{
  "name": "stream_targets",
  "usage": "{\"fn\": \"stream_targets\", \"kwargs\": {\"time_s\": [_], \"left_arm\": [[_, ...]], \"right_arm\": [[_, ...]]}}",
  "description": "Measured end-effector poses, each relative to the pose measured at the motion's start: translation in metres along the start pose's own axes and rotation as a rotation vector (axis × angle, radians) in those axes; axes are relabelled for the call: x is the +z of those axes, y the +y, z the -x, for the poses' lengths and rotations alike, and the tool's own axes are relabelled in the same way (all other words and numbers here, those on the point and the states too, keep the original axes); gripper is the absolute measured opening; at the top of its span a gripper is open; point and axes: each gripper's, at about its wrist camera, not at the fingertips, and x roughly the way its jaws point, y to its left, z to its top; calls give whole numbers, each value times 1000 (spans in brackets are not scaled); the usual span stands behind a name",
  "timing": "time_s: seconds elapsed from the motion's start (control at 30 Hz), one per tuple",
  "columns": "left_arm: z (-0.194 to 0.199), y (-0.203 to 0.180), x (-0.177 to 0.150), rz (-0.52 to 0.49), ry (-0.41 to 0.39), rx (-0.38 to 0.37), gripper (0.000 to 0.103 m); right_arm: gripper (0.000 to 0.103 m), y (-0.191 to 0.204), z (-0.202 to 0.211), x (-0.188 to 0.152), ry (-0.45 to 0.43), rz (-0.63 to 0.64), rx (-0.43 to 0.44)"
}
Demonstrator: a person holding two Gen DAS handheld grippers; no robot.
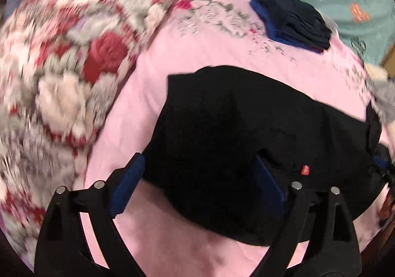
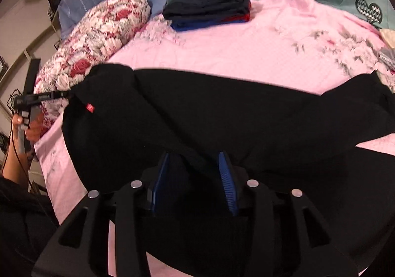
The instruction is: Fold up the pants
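In the right wrist view, a flowered pillow [image 2: 98, 37] is seen at the left edge of a pink bedsheet [image 2: 246, 54], and a person's hand [image 2: 22, 126] holds the left gripper [image 2: 61, 94] beside it. The black pants [image 2: 197, 109] are laid flat on the sheet, their long axis running left to right across the view, with a small red tag [image 2: 90, 107] at the left end. Behind them, a stack of folded clothes [image 2: 209, 5] is set near the far edge. The right gripper [image 2: 195, 178] is held partly open over the near edge of the pants; whether cloth is pinched cannot be told. In the left wrist view, the left gripper [image 1: 197, 178] is spread wide, released, with the pants [image 1: 234, 116] under it.
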Motion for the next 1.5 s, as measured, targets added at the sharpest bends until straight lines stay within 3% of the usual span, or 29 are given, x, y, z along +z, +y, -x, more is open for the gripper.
{"fn": "stream_targets", "kwargs": {"time_s": [0.13,0.23,0.33,0.53,0.67,0.8,0.9,1.1,1.17,1.27,1.3,1.33,1.5], "left_arm": [[-7,19,-2,185,95,-52,91],[-12,22,0,279,164,-88,91],[-8,17,2,327,176,-153,91],[-13,0,13,374,232,-222,91],[-8,-12,20,374,209,-267,91],[-18,-11,20,403,223,-242,89],[-28,-4,22,483,238,-225,89],[-41,-8,34,500,248,-219,89],[-44,-7,36,537,237,-205,84],[-42,-9,39,508,188,-148,54],[-40,-11,39,490,170,-135,33],[-37,-12,40,465,151,-134,21],[-29,-14,37,426,120,-129,20]], "right_arm": [[69,-3,19,-1,-104,-56,-70],[72,-8,35,-3,-176,-109,-121],[81,-14,48,-9,-229,-148,-143],[84,-15,53,-10,-272,-171,-132],[84,-14,45,-9,-274,-169,-116],[84,-17,40,-10,-272,-188,-104],[84,-22,39,-10,-269,-209,-109],[84,-35,38,-10,-247,-266,-162],[84,-41,39,-11,-238,-295,-186],[84,-52,40,-13,-218,-356,-226],[84,-55,41,-13,-212,-374,-233],[84,-60,41,-13,-202,-398,-242],[84,-69,36,-3,-170,-460,-253]]}}
